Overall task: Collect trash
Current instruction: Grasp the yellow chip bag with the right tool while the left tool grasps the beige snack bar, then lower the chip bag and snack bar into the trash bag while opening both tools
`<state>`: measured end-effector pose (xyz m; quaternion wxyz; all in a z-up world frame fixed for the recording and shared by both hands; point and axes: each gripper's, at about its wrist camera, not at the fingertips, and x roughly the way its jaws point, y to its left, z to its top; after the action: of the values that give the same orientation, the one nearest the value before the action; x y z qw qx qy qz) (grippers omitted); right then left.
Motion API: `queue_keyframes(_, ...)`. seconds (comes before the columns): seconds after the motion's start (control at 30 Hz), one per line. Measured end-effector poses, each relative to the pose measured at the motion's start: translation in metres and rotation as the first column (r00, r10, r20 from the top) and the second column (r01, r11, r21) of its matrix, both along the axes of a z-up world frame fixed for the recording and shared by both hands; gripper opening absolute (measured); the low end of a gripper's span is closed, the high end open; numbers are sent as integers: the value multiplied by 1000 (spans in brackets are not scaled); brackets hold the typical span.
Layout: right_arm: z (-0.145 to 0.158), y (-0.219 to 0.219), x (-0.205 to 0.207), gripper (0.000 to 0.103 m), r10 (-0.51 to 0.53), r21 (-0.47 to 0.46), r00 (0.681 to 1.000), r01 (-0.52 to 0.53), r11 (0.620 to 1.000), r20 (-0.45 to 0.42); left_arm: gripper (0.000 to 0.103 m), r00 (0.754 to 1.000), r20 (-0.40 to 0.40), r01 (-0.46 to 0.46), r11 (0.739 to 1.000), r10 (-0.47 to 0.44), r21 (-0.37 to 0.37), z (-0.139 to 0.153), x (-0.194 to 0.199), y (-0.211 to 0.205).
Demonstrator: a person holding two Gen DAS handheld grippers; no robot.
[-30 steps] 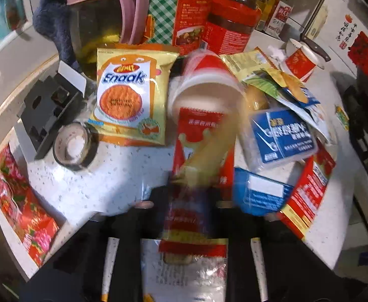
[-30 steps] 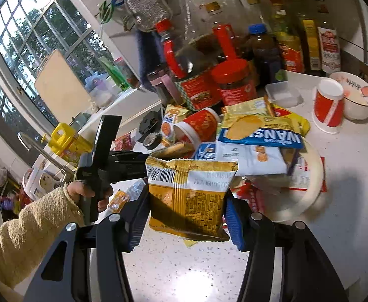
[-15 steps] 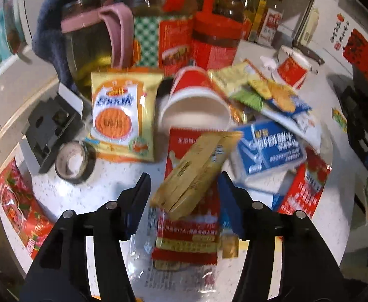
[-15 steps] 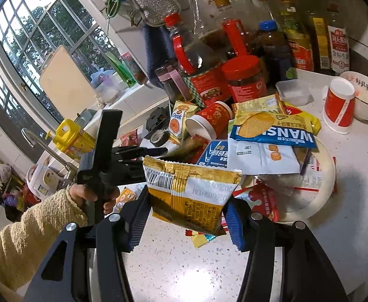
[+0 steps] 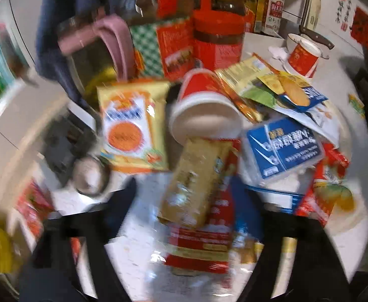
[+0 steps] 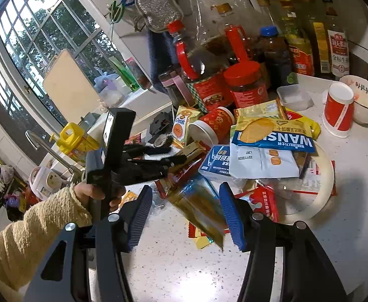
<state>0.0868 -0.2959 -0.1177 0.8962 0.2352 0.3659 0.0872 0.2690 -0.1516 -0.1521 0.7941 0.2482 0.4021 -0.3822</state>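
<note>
A heap of snack wrappers lies on the white speckled counter (image 6: 174, 264). My right gripper (image 6: 184, 216) is open; a blurred yellow snack bag (image 6: 199, 214) is between its blue pads (image 6: 230, 211), tilted and loose. My left gripper (image 5: 191, 201) is open over a gold wrapper (image 5: 196, 183) lying on a red packet (image 5: 209, 226); this view is blurred. The left gripper also shows in the right wrist view (image 6: 176, 157), near the gold wrapper (image 6: 191, 151). A tipped red paper cup (image 5: 204, 108) and a yellow biscuit bag (image 5: 133, 128) lie beyond.
A blue tissue pack (image 5: 282, 146) and a blue-white cracker bag (image 6: 272, 138) rest on a white plate (image 6: 327, 196). Jars and sauce bottles (image 6: 246, 83) stand at the back. An upright red cup (image 6: 338, 110), a bowl (image 6: 367, 100) and a tape roll (image 5: 91, 176) are nearby.
My right gripper's yellow bag, held flat before, has slipped down and tilted between the opened pads. My left gripper moved in closer over the gold wrapper.
</note>
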Motion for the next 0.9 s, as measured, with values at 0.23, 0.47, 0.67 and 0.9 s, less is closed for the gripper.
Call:
queue_keyframes(0.23, -15, 6, 10, 56, 7, -38, 999, -9, 999, -53, 80, 997, -15, 83, 992, -82, 96, -18, 2, -16)
queue_keyframes(0.47, -59, 46, 0, 70, 76, -182, 981, -109, 977, -179, 42, 993, -91, 74, 997, -70, 38, -29, 8, -12)
queue_keyframes(0.67, -82, 76, -16, 85, 92, -282, 970, -155, 947, -223, 38, 992, -119, 41, 998, -45, -37, -18, 8, 10)
queue_keyframes(0.9, -108, 99, -14, 81, 142, -399, 961, -230, 888, -237, 38, 990, -139, 6, 992, -23, -122, -2, -9, 46)
